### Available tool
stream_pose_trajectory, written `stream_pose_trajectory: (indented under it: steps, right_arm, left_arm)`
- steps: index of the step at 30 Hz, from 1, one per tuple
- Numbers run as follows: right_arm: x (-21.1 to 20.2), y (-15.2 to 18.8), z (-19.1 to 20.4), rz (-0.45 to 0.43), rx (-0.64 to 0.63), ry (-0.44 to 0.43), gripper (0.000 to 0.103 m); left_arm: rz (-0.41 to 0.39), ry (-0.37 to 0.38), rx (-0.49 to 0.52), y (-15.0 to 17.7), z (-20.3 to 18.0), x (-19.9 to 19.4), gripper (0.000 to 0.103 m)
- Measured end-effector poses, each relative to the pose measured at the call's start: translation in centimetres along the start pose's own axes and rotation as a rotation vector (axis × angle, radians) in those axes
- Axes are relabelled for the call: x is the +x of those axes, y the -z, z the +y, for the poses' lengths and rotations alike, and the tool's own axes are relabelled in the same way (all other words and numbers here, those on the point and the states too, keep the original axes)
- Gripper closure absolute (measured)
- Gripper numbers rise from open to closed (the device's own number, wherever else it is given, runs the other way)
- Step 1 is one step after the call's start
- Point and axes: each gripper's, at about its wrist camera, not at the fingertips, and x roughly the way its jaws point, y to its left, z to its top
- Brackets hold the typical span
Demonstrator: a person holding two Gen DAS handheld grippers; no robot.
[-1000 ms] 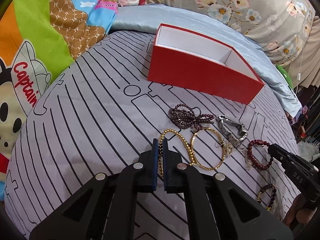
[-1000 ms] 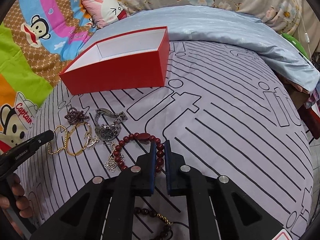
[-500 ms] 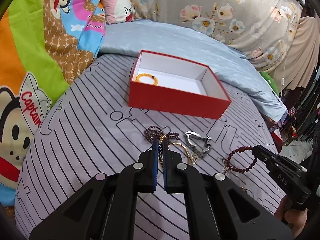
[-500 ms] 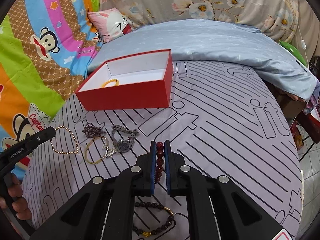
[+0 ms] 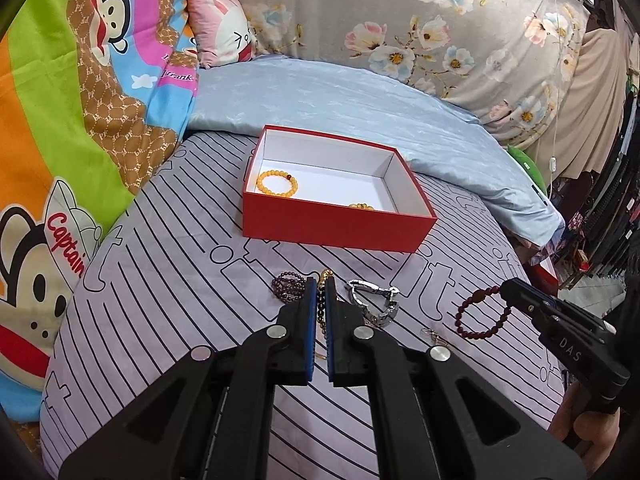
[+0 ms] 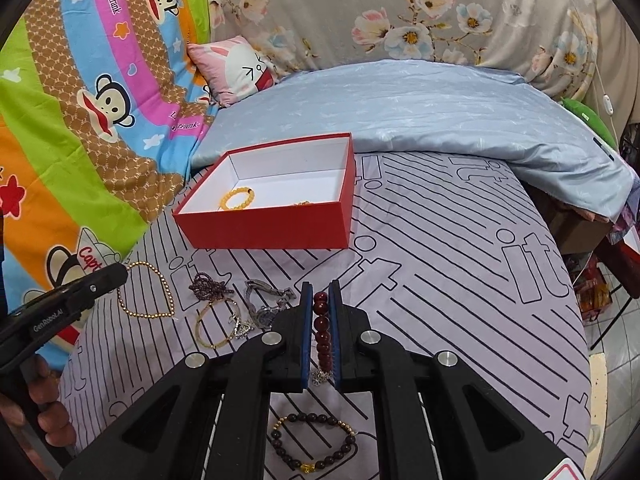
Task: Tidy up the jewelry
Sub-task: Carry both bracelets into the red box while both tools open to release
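Note:
An open red box (image 5: 336, 228) (image 6: 264, 222) with a white inside stands on the striped bed cover; a yellow bead bracelet (image 5: 277, 184) (image 6: 236, 199) lies in it. My left gripper (image 5: 319, 286) is shut on a gold bead necklace (image 6: 146, 292), which hangs above the cover. My right gripper (image 6: 321, 290) is shut on a dark red bead bracelet (image 6: 322, 328) (image 5: 482, 314), also lifted. On the cover lie a purple bead strand (image 6: 208, 284), a gold bangle (image 6: 216, 328), a silver watch (image 6: 264, 306) (image 5: 374, 300) and a dark bead bracelet (image 6: 314, 442).
A light blue quilt (image 6: 400, 100) lies behind the box. A cartoon monkey blanket (image 5: 60, 140) rises on the left with a pink pillow (image 5: 224, 32). The bed edge drops off at the right (image 6: 588, 320), with floor below.
Both grippers have risen and pulled back from the bed, each lifting its piece off the cover. The box inside and yellow bracelet have come into view.

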Motion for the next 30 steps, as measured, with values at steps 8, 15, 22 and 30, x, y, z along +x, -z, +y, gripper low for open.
stream_pose_trajectory:
  steps: [8,15,22,30]
  right_arm:
    - [-0.7,-2.0,0.9,-0.028,-0.025,-0.031,0.096]
    - [-0.4,-5.1,2.3,-0.064,-0.066,-0.047,0.096]
    - [1.2,-9.1,3.3,-0.097,-0.087,-0.068,0.096]
    - [4.4,-13.1,3.4,-0.100,-0.069,-0.107,0.096]
  left_arm:
    - [-0.019,0.005,0.023,-1.4,-0.6,-0.2,0.100]
    - [-0.060,-0.001,0.050,-4.3,-1.3,0.2,0.100]
    - [-0.079,-0.025,0.083,-7.4,-1.9,2.3,0.100]
    - [-0.077,-0.045,0.092,-11.2,-2.2,6.1,0.100]
